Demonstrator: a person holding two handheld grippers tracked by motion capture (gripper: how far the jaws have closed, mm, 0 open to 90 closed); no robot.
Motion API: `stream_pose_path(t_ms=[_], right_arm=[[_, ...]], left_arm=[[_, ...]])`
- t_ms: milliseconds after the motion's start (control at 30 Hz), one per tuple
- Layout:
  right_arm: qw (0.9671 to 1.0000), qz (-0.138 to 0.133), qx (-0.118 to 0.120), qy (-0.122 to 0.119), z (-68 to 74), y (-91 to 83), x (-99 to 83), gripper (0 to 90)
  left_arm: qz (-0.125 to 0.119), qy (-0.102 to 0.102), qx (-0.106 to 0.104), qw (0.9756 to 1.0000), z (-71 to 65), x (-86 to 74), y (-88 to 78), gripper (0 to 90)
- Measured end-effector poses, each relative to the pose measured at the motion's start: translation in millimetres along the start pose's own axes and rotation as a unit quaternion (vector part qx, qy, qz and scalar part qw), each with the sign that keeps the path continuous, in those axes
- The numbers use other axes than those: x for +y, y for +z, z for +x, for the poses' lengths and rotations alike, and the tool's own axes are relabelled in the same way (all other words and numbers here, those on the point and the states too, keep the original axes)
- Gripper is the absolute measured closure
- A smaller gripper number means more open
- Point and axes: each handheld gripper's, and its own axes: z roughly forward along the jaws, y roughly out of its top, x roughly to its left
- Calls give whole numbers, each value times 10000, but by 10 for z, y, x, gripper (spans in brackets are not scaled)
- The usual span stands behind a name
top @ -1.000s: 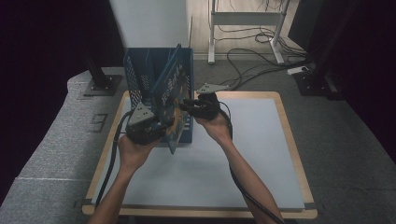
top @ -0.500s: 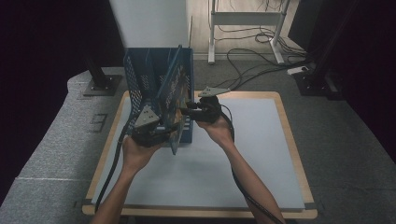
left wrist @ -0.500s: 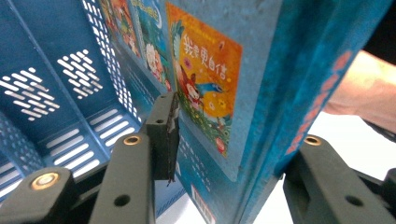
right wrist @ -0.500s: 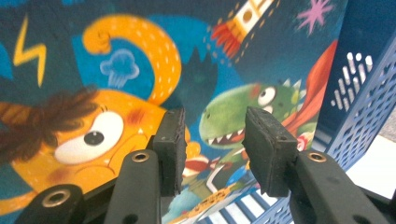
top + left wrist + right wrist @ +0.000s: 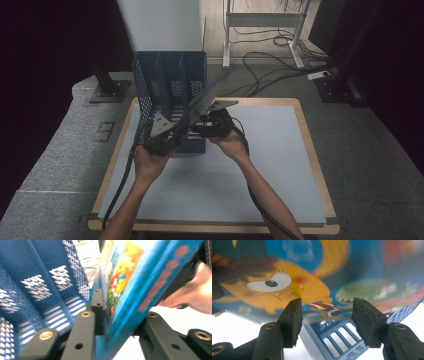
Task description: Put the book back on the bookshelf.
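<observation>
Blue plastic rack (image 5: 167, 85) with holes stands at the far left part of the bench (image 5: 280, 165). A picture book (image 5: 202, 100) with a blue spine leans tilted over the front right of the rack. The left tongs (image 5: 172, 132) have just been closing and pinch the book's low edge, right in front of the rack. The right tongs (image 5: 207, 125) have just been opening; their jaws stand apart with nothing between them, close under the book's cover, beside the rack's right front corner

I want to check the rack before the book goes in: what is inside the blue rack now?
The blue rack's visible compartments look empty in the high view. The tilted book and both grippers hide its lower front part.
</observation>
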Motion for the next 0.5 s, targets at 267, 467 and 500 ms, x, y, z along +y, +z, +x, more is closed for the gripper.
stream_pose_path(t_ms=[267,467,500], right_arm=[[9996,-186,-140,144,-40,18,-64,386],[9942,-867,-165,612,-149,-144,-11,395],[9936,-928,-213,603,-164,-163,9,395]], left_arm=[[-82,-82,167,9998,-12,25,67,702],[-177,-441,35,9989,146,44,49,713],[-197,-480,4,9987,156,43,51,710]])
